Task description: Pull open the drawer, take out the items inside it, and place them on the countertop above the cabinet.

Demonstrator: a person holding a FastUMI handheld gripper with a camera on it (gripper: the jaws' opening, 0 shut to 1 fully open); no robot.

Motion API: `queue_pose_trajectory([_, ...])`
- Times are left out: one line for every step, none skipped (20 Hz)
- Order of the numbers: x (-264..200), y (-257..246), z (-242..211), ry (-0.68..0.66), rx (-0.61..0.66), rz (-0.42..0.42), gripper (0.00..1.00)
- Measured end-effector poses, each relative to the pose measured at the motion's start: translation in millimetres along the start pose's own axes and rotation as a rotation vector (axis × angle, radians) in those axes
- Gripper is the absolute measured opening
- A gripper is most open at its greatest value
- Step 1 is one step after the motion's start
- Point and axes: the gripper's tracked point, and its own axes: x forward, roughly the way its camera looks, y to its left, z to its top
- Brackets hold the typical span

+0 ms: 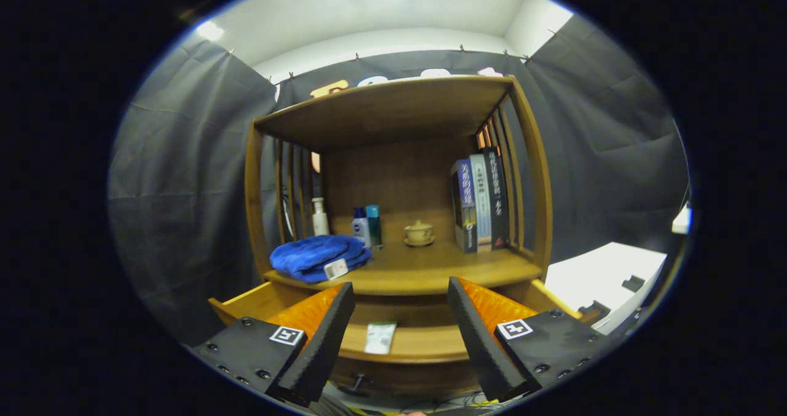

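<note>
Above the pulled-open drawer [393, 342], the gripper [399, 336] is held with fingers spread wide and empty, a small flat packet [380, 337] being seen between them inside, so a descent and closing upon it are judged next.

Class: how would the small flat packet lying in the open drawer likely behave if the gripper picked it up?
The packet looks thin and flat, so probably light and bendy. Lying flush in the drawer, it may slide. The open gripper might struggle to get under it.
</note>
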Motion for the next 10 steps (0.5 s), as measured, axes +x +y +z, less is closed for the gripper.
queue_pose_trajectory([5.1,-3.7,7.5,-0.003,-0.002,-0.015,0.98])
queue_pose_trajectory([10.4,-3.2,14.5,-0.009,0.009,-0.014,0.98])
queue_pose_trajectory([16.3,-1.5,20.9,-0.012,0.024,-0.010,0.98])
queue_pose_trajectory([20.6,-2.6,23.5,-0.008,0.035,-0.012,0.98])
queue_pose_trajectory([23.7,-4.7,26.3,-0.001,0.043,-0.013,0.98])
queue_pose_trajectory([26.5,-6.0,28.5,0.005,0.051,-0.015,0.98])
queue_pose_trajectory([30.8,-7.7,31.9,0.009,0.057,-0.017,0.98])
queue_pose_trajectory([33.7,-10.2,36.5,0.009,0.061,-0.022,0.98])
queue_pose_trajectory([36.6,-13.0,44.1,0.002,0.059,-0.027,0.98])
queue_pose_trajectory([39.9,-17.6,56.7,-0.011,0.047,-0.037,0.98])
